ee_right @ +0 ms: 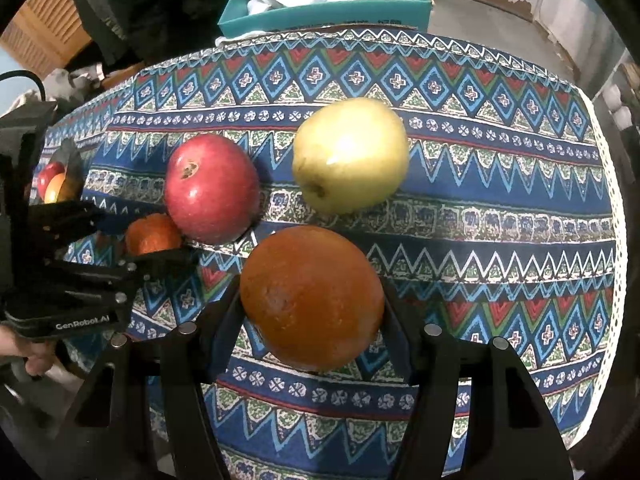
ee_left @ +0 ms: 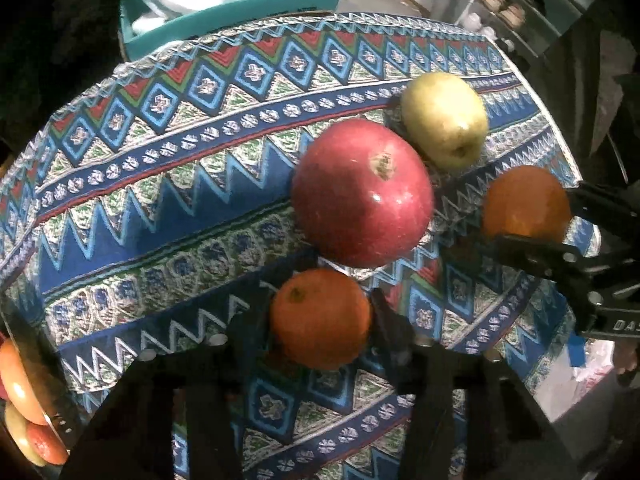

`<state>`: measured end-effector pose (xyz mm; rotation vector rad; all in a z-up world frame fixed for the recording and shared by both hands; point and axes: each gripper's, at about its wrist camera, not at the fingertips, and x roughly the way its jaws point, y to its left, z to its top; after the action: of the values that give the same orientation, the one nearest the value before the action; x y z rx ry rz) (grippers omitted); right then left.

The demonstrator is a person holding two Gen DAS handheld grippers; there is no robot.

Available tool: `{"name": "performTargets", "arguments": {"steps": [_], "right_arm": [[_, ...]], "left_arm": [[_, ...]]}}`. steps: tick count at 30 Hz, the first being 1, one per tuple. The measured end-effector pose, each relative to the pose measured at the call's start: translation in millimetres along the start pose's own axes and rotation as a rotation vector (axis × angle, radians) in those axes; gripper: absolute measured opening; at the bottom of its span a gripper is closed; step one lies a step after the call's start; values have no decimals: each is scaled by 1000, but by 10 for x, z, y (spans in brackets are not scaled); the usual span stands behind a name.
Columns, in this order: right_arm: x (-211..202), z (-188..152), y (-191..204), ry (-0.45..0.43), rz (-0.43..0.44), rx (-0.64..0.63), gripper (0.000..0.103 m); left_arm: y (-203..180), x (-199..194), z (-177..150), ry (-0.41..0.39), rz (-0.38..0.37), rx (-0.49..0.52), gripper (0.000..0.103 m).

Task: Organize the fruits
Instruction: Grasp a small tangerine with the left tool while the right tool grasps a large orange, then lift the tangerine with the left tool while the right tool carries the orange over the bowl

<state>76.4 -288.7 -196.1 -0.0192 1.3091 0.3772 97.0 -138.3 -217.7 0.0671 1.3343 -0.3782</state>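
Note:
A small orange (ee_left: 320,318) sits between the fingers of my left gripper (ee_left: 318,320), which is shut on it on the patterned cloth. It also shows in the right wrist view (ee_right: 152,234). A larger orange (ee_right: 312,298) sits between the fingers of my right gripper (ee_right: 312,312), which is shut on it; it also shows in the left wrist view (ee_left: 526,202). A red apple (ee_left: 362,192) (ee_right: 212,188) and a yellow-green apple (ee_left: 444,120) (ee_right: 350,156) lie on the cloth just beyond both oranges.
The table with the blue patterned cloth (ee_left: 160,200) (ee_right: 500,220) ends at the right (ee_right: 616,240). A teal box (ee_left: 224,20) (ee_right: 320,16) with bags stands behind the table. A glass bowl with fruit (ee_left: 24,392) (ee_right: 54,184) sits at the left.

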Motion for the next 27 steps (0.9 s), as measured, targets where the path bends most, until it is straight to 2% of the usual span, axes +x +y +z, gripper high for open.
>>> {"name": "performTargets", "arguments": {"steps": [8,15,27], "right_arm": [[-81,52,49,-28,-4,-21,63],[-255,111,122,-70,-10,-41,63],[-728,193,408,-166,9,-86,63]], "left_arm": [[5,-111,-69,-29,24,19,47],[15,-409,-106,-80,7,20,47],[-26,-919,-136,-168,21,22,47]]}}
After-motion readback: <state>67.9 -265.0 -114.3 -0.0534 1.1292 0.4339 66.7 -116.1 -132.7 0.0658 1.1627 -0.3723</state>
